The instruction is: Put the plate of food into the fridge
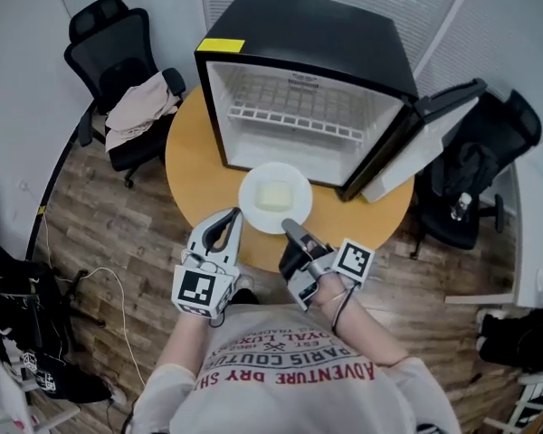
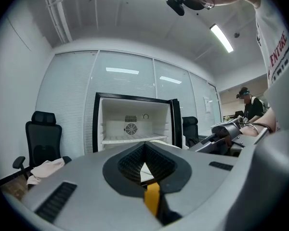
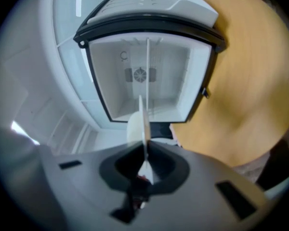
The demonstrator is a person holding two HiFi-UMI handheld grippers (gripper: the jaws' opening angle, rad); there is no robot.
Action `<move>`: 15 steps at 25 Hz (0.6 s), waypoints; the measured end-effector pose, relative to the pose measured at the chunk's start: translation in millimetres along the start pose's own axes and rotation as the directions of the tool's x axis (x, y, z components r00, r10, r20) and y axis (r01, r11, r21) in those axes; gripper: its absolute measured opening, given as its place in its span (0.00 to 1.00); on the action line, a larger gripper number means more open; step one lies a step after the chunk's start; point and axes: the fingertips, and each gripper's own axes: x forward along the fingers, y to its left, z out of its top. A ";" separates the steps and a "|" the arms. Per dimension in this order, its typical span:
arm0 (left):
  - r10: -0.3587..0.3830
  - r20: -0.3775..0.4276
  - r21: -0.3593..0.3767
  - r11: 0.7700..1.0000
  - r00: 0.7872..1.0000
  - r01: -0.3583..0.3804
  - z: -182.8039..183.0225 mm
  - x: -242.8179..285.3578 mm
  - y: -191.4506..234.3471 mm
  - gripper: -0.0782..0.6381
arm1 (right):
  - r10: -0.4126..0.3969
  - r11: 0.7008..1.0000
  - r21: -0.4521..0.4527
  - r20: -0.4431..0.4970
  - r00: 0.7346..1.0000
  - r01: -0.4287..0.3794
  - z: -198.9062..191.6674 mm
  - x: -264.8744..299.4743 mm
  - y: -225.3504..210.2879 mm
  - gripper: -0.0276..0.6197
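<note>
A white plate with a pale yellow block of food is just in front of the open mini fridge on the round wooden table. My right gripper is shut on the plate's near rim. In the right gripper view the plate shows edge-on, pinched between the jaws, with the fridge cavity straight ahead. My left gripper hovers to the left of the plate, shut and holding nothing. Its closed tips point toward the fridge.
The fridge door swings open to the right. A wire shelf divides the interior. One black office chair with a beige cloth stands at the left, and another black chair at the right. A cable lies on the wood floor.
</note>
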 end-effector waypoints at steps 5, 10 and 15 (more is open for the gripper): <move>-0.098 -0.005 -0.023 0.995 0.995 0.097 -0.6 33.4 39.2 0.15 | 0.009 1.000 0.014 0.105 0.994 -0.010 18.3 41.7 9.4 0.10; -0.171 -0.020 -0.018 0.985 0.985 0.171 -3.2 53.1 63.2 0.15 | 0.008 0.999 0.040 0.203 0.979 -0.016 30.4 62.6 12.4 0.10; -0.195 -0.011 -0.045 0.980 0.981 0.194 0.0 80.7 66.2 0.15 | -0.013 0.999 0.040 0.239 0.971 0.004 51.4 70.0 15.2 0.10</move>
